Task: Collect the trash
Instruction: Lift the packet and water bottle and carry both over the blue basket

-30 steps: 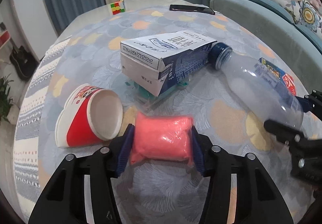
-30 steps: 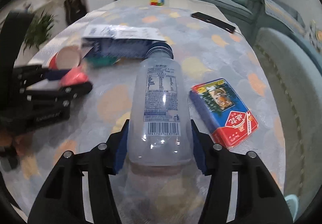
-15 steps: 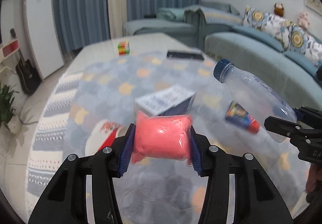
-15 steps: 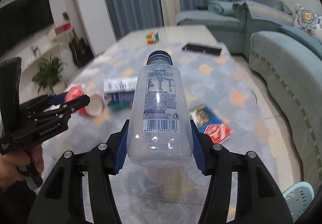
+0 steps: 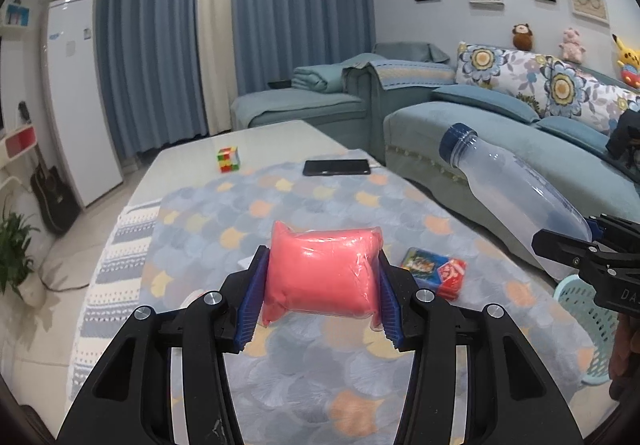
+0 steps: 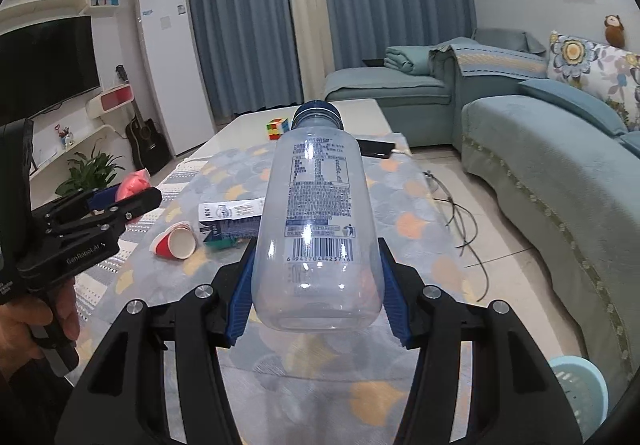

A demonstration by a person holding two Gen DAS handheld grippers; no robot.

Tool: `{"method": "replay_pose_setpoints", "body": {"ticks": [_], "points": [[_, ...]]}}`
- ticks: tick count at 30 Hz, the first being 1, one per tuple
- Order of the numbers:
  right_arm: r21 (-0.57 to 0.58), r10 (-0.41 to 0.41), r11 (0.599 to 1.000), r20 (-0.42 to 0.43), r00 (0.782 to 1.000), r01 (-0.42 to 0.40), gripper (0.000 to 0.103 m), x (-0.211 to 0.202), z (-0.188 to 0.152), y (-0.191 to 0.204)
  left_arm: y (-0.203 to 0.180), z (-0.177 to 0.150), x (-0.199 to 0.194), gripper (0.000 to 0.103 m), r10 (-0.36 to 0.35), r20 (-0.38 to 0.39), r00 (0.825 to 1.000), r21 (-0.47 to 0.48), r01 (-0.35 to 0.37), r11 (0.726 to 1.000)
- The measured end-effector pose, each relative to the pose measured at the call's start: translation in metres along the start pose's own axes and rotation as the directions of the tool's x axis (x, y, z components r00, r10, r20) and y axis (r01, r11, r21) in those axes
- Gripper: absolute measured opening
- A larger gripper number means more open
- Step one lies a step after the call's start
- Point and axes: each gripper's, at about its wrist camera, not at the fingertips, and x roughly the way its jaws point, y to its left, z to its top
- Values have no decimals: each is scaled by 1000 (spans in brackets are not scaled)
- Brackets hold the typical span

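Note:
My left gripper (image 5: 320, 285) is shut on a pink plastic packet (image 5: 322, 273) and holds it high above the table. My right gripper (image 6: 316, 277) is shut on the base of an empty clear bottle (image 6: 316, 221) with a blue cap, also lifted; the bottle also shows in the left wrist view (image 5: 516, 201). On the patterned tablecloth (image 6: 420, 221) lie a red paper cup (image 6: 174, 243) on its side, a blue-and-white carton (image 6: 232, 221) and a red-and-blue card box (image 5: 436, 271). A light blue basket (image 6: 580, 393) stands on the floor at the right.
A Rubik's cube (image 5: 228, 159) and a black phone (image 5: 336, 167) lie at the table's far end. A teal sofa (image 6: 560, 173) runs along the right. A cable (image 6: 460, 221) lies on the floor between table and sofa.
Both grippers have risen well above the table with the pink packet and the bottle still held. The table items have dropped lower and farther in view.

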Motion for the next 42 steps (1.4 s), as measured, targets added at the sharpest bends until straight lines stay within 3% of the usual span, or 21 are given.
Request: {"method": "replay_pose_setpoints", "body": {"ticks": [11, 17, 26, 33, 38, 40, 42], "points": [[25, -92, 996, 29, 995, 91, 52, -61, -21, -48, -40, 6, -18, 47, -80, 40, 996, 52, 77, 996], [75, -167, 984, 36, 985, 164, 52, -106, -40, -94, -81, 3, -25, 47, -186, 44, 982, 118, 179, 977], [171, -301, 941, 36, 953, 291, 52, -185, -78, -161, -177, -18, -41, 47, -366, 8, 931, 243, 353, 904], [232, -356, 912, 41, 934, 337, 52, -228, -102, -196, -240, -38, -47, 47, -453, -33, 891, 250, 446, 859], [253, -354, 899, -56, 934, 356, 52, -233, -118, -219, -280, -48, -40, 47, -490, -81, 868, 233, 494, 837], [261, -313, 904, -135, 940, 339, 52, -225, -127, -229, -298, -51, -35, 47, -493, -103, 864, 241, 503, 830], [253, -307, 899, -219, 926, 357, 53, -216, -139, -238, -314, -53, -25, 48, -513, -149, 845, 244, 534, 809]]}}
